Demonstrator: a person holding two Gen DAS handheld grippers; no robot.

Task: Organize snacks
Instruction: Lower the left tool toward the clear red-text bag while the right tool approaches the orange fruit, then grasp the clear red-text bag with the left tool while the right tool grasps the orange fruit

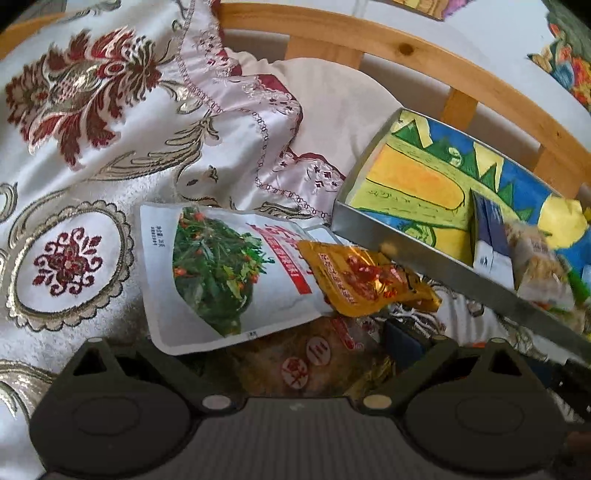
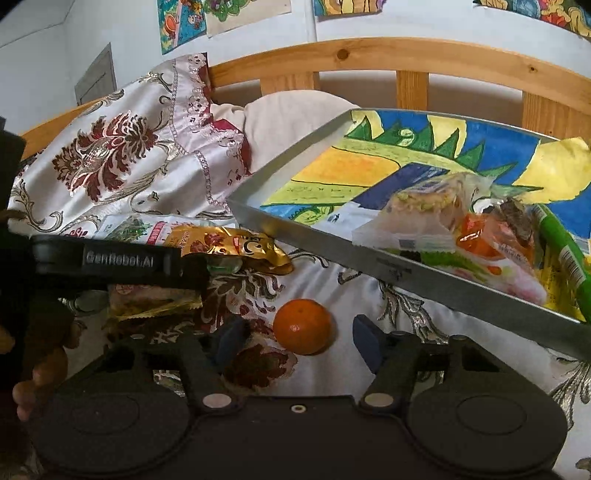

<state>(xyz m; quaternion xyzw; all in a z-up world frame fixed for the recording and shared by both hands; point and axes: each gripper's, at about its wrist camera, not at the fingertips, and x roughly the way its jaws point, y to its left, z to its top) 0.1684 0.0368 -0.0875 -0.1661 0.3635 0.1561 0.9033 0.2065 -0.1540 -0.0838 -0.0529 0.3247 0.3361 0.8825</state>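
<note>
A metal tray (image 1: 424, 254) (image 2: 332, 254) with a colourful drawing inside lies tilted on the bed and holds several snack packs (image 2: 461, 229). A white pouch with a green vegetable picture (image 1: 221, 273), a gold packet (image 1: 365, 280) (image 2: 236, 243) and a brown snack pack (image 1: 306, 358) lie on the bedspread left of the tray. My left gripper (image 1: 295, 354) is open over the brown pack; its fingertips are hidden. An orange (image 2: 303, 325) lies between the open fingers of my right gripper (image 2: 301, 343). The left gripper's body (image 2: 110, 262) shows in the right wrist view.
The embroidered white and red bedspread (image 1: 92, 166) covers the bed. A beige pillow (image 1: 332, 107) leans on the wooden headboard (image 2: 369, 59). Drawings hang on the wall (image 2: 184, 22).
</note>
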